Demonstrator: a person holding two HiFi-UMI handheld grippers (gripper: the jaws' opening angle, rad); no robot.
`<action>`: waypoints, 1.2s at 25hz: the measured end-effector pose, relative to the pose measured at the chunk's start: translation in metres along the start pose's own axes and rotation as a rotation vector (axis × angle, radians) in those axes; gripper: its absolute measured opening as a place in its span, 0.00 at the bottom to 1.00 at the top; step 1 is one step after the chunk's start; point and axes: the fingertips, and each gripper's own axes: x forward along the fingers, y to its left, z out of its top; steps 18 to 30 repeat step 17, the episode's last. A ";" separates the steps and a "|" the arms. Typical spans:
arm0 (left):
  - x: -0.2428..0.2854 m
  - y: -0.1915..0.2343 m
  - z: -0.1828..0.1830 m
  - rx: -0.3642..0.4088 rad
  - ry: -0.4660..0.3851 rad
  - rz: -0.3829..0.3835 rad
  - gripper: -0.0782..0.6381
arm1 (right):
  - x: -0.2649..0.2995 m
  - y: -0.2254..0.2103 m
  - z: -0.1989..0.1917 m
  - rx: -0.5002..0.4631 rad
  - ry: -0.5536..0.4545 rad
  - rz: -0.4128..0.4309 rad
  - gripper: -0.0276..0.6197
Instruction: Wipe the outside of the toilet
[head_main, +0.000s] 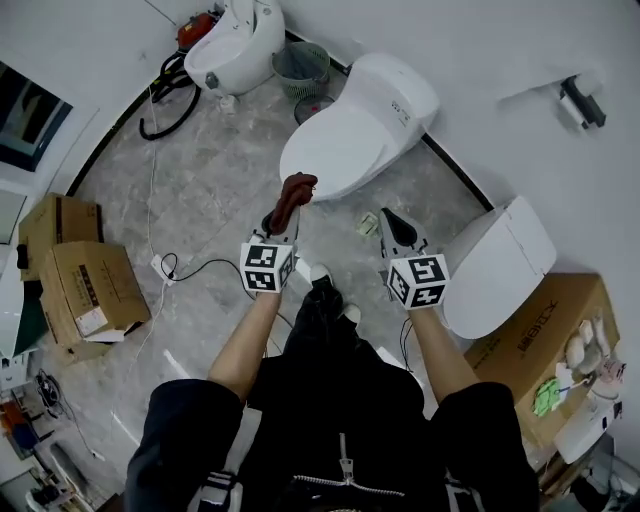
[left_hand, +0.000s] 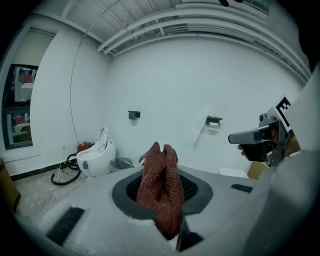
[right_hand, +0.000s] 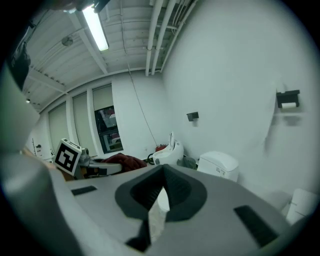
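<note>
A white toilet (head_main: 355, 130) with its lid down stands against the wall ahead of me; in the right gripper view the toilet (right_hand: 218, 164) shows at centre right. My left gripper (head_main: 285, 217) is shut on a reddish-brown cloth (head_main: 297, 190), held in the air just short of the toilet's front rim. The cloth (left_hand: 159, 185) stands up out of the left gripper (left_hand: 165, 220). My right gripper (head_main: 386, 224) hovers over the floor to the right of the toilet's front, jaws together. Between the jaws of the right gripper (right_hand: 156, 210) a thin white strip shows; what it is I cannot tell.
A second white toilet (head_main: 497, 265) stands at the right beside a cardboard box (head_main: 545, 330). A third toilet (head_main: 235, 40) with its seat up, a green basket (head_main: 302, 65) and a black hose (head_main: 170, 105) are at the back. Cardboard boxes (head_main: 85, 290) and a cable (head_main: 200, 268) lie at the left.
</note>
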 end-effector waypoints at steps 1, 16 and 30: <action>-0.007 -0.004 0.007 0.001 -0.010 -0.003 0.21 | -0.007 0.001 0.004 0.000 -0.010 -0.001 0.05; -0.059 -0.048 0.065 0.023 -0.112 -0.038 0.21 | -0.060 0.021 0.037 -0.040 -0.103 0.012 0.05; -0.061 -0.050 0.066 0.024 -0.114 -0.038 0.21 | -0.063 0.022 0.037 -0.043 -0.103 0.012 0.05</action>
